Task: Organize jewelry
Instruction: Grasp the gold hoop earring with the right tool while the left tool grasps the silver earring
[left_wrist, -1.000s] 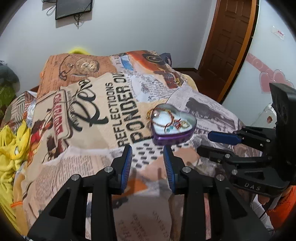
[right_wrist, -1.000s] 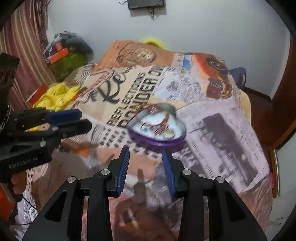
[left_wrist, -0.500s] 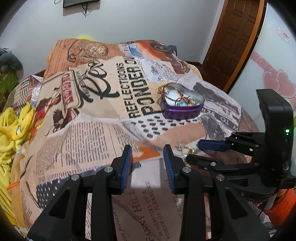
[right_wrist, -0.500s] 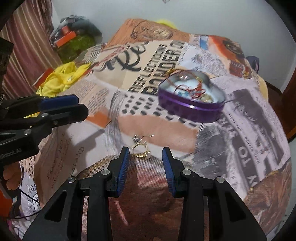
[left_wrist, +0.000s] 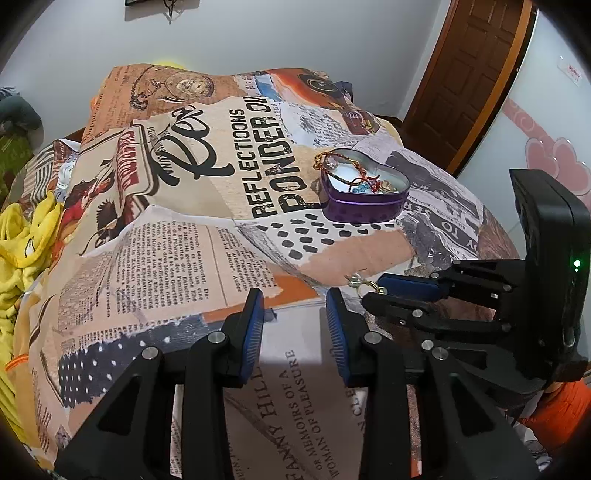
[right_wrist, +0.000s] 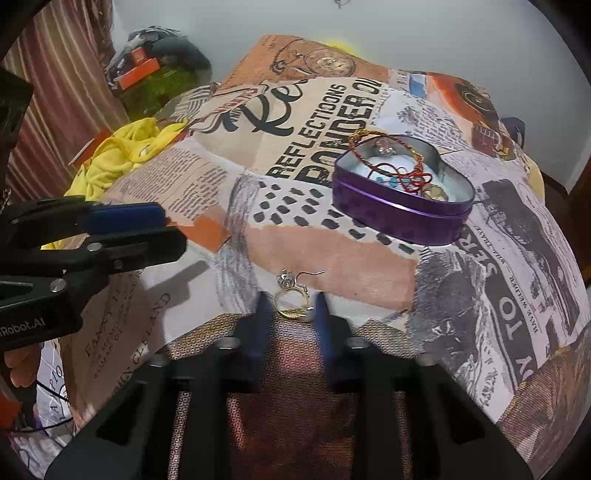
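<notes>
Now right gripper (right_wrist: 290, 308) lowered, open fingers bracketing gold ring (right_wrist: 291, 304), left gripper (left_wrist: 294, 319) open

Bedspread (left_wrist: 229, 192) print: "REFLECTIONS", "PONDER", "MEMOIRS OF A WOMAN OF PLEASURE".

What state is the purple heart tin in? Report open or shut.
Open: the purple heart tin has no lid on, and bracelets show inside it.

Right tongs (right_wrist: 290, 308) open around gold ring (right_wrist: 292, 303) on bedspread (right_wrist: 517, 280); purple heart tin (right_wrist: 400, 210) beyond.
</notes>
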